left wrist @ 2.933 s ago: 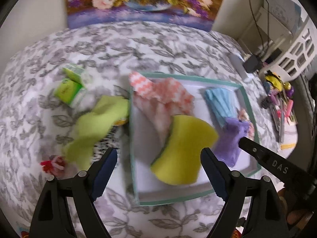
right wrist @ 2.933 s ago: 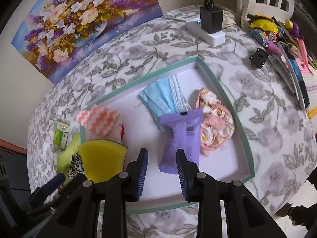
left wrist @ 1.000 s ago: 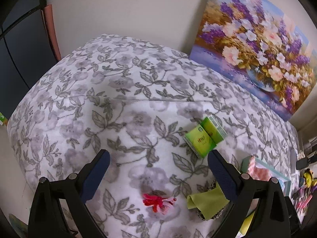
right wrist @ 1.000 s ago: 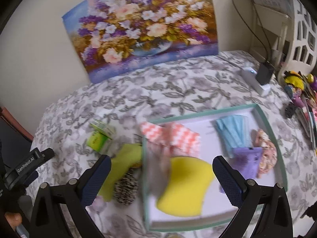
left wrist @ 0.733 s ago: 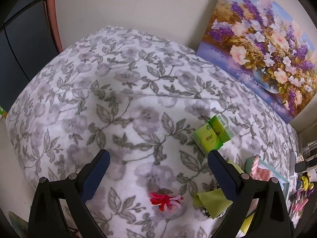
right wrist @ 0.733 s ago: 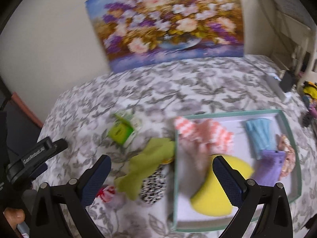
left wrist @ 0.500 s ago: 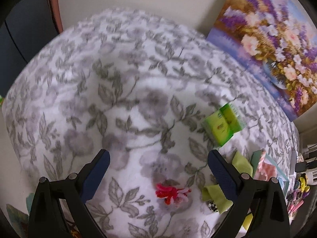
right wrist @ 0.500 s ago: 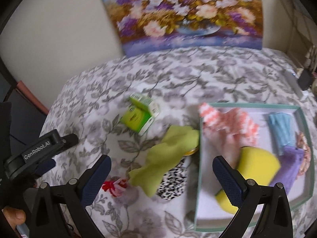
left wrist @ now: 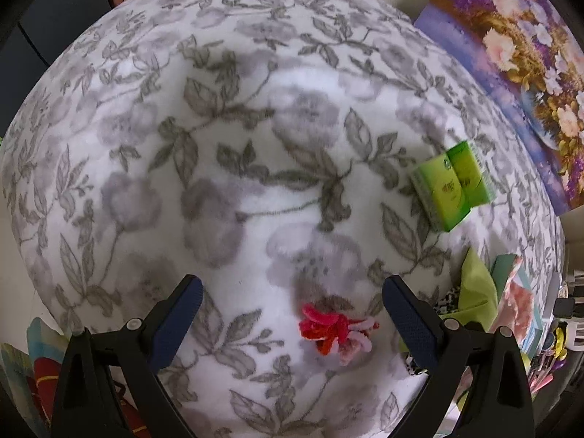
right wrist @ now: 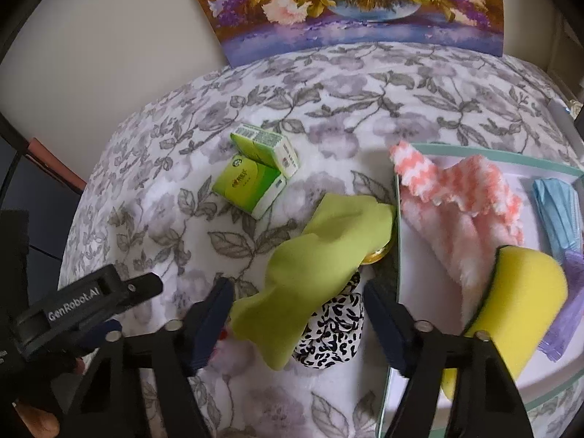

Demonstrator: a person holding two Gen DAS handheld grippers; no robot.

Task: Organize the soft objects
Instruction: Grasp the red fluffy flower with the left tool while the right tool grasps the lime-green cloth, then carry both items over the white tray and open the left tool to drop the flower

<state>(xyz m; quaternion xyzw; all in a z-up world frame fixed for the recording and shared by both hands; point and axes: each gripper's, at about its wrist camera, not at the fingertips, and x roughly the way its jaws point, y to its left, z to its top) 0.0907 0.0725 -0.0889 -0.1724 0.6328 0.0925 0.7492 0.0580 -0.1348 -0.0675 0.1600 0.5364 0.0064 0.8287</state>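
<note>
My left gripper (left wrist: 290,315) is open and empty, with a red and pink hair tie (left wrist: 334,330) lying on the blanket between its fingers. My right gripper (right wrist: 297,314) is open and empty, just over a lime green cloth (right wrist: 321,252) that lies on a black-and-white patterned soft item (right wrist: 334,330). The teal-rimmed white tray (right wrist: 398,255) to the right holds a pink and white cloth (right wrist: 467,197), a yellow sponge (right wrist: 518,292), a blue face mask (right wrist: 556,208) and a purple packet (right wrist: 569,310). The lime cloth also shows in the left wrist view (left wrist: 476,286).
Two green tissue packs (right wrist: 255,175) lie on the floral blanket left of the tray; they also show in the left wrist view (left wrist: 452,189). A flower painting (right wrist: 350,3) leans on the back wall. The left gripper's body (right wrist: 84,303) is at the lower left.
My left gripper has swung left from the tray and come down over the hair tie. My right gripper has opened, left the tray and moved left and down over the lime cloth.
</note>
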